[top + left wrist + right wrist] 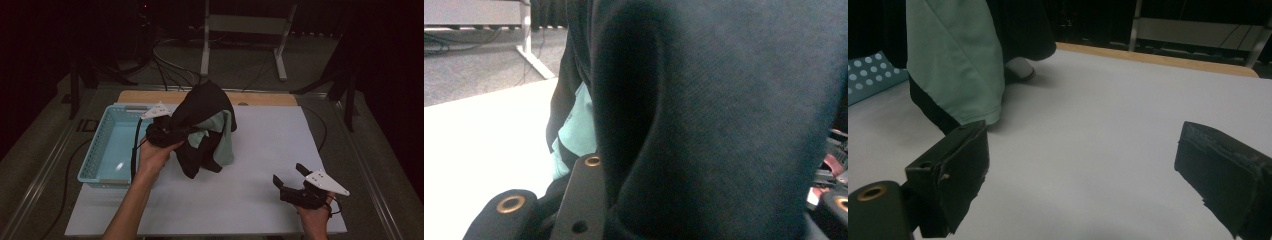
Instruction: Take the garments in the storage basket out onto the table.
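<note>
My left gripper (pixel 167 131) is clamped on a black garment (pixel 200 107) (mint lining showing) beside the basket (pixel 107 150); my right gripper (pixel 292 182) rests with fingers apart.

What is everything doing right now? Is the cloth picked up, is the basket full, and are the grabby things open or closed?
Black and green cloth: bunched, lifted, lower end by the table.
Left gripper: fingers shut on the cloth.
Right gripper: fingers open, holding nothing, low over the table.
Blue basket: upright, nothing seen inside.
Table: bare white top.
</note>
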Demonstrator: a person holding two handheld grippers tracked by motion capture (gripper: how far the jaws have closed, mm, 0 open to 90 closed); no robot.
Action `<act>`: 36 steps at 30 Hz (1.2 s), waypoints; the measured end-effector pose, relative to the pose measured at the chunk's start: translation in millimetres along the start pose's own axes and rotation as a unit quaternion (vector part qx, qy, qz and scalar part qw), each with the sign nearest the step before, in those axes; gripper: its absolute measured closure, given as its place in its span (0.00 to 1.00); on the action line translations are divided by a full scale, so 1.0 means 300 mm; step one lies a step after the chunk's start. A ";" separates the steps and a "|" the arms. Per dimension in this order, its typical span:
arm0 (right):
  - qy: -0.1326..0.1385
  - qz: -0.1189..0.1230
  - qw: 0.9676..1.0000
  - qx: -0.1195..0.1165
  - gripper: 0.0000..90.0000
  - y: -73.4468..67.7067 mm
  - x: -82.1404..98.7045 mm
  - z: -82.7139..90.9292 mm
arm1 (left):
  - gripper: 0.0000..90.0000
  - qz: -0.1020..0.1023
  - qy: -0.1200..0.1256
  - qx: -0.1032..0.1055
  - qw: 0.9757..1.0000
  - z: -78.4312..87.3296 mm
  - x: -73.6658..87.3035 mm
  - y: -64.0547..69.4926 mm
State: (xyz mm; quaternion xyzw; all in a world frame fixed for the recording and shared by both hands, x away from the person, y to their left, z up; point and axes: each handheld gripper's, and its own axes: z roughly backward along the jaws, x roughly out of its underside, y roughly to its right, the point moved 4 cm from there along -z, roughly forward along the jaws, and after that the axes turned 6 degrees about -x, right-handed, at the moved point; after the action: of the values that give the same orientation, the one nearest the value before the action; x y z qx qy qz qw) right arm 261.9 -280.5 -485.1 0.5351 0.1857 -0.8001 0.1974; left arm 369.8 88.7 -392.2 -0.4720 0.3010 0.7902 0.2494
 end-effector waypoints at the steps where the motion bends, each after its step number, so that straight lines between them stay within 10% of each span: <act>1: 0.000 0.000 1.000 0.000 0.08 0.000 0.000 0.000 | 0.78 0.000 -0.001 0.001 1.000 -0.001 0.004 0.002; 36: 0.001 0.000 1.000 0.000 0.08 0.000 0.000 0.001 | 0.77 0.010 -0.031 0.018 0.999 -0.054 0.115 0.027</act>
State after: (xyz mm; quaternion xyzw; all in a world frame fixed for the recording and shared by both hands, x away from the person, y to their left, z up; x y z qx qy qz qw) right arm 261.6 -280.6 -484.9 0.5357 0.1860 -0.7996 0.1977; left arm 359.1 75.3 -427.4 -0.4397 0.3126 0.8012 0.2590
